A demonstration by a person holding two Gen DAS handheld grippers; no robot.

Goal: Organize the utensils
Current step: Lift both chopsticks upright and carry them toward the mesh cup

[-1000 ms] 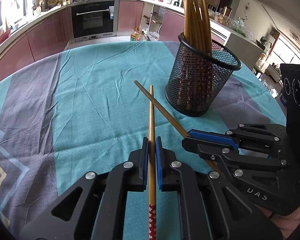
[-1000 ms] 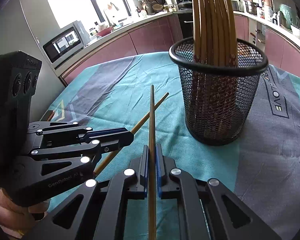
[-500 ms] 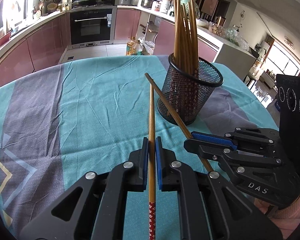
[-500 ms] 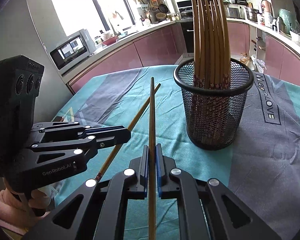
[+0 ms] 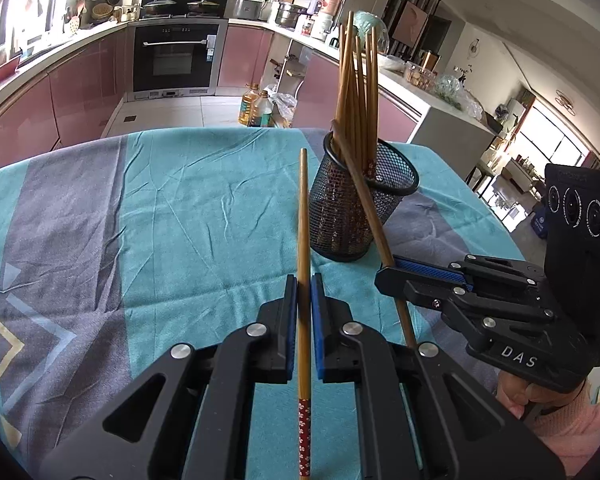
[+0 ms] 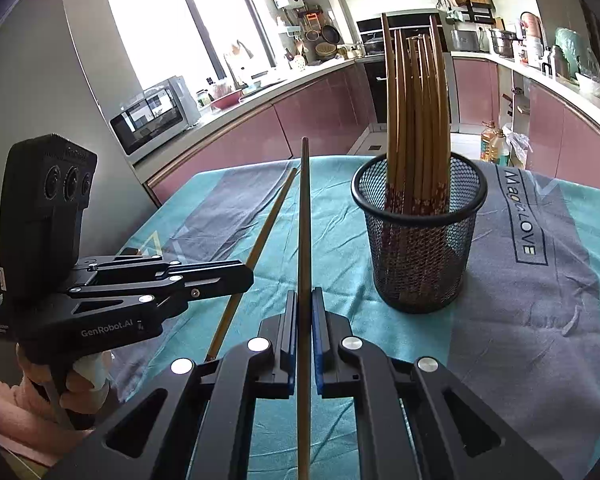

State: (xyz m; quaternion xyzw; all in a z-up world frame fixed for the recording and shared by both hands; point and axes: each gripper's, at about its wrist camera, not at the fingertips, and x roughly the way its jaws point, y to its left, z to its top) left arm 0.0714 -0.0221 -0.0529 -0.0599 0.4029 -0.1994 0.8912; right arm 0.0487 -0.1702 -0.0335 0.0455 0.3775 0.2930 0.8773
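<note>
Left gripper (image 5: 304, 292) pinched one chopstick (image 5: 303, 248), right gripper (image 6: 305, 304) pinched a second chopstick (image 6: 305, 220). I held both above the tablecloth (image 6: 540, 320), near the mesh cup (image 6: 418, 264), which stood full of chopsticks.

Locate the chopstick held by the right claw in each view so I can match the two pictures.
Left wrist view: the right claw's chopstick runs diagonally at centre-right, from the right claw up across the front of the mesh holder.
Right wrist view: it runs straight up the middle of the picture, clamped between that claw's own blue pads.
Shared landmark: the black mesh holder full of chopsticks on the teal tablecloth.
</note>
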